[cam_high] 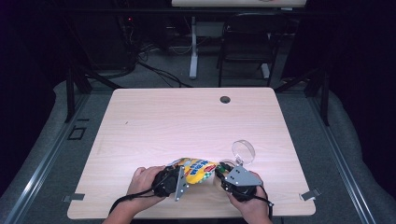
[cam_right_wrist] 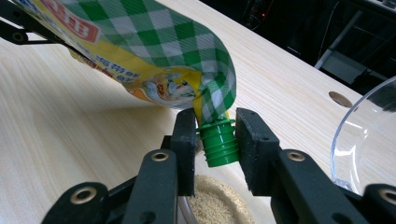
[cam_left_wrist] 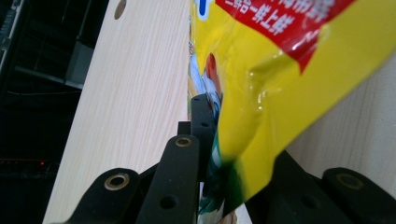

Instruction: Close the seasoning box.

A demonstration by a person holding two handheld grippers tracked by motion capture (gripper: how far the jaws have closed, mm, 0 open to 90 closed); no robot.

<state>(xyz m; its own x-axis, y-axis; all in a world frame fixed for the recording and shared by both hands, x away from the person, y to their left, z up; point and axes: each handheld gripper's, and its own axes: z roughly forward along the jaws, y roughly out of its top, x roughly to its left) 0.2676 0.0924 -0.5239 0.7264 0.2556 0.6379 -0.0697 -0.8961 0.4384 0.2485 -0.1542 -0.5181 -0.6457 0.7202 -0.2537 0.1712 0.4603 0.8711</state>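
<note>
Yellow, crinkly film makes up the pouch [cam_high: 196, 170], held off the table [cam_high: 154, 121] between the two grippers. The left gripper [cam_left_wrist: 205, 135] has its jaws pinched shut on the flat bottom seam; the film buckles there, so it is soft and probably slippery. The right gripper [cam_right_wrist: 215, 140] stands part open, its jaws flanking the stiff green cap [cam_right_wrist: 218, 142], seemingly touching it. That ribbed cap is the firm hold. Below it sit pale granules [cam_right_wrist: 219, 205], a clear bowl [cam_right_wrist: 364, 140] just beside.
</note>
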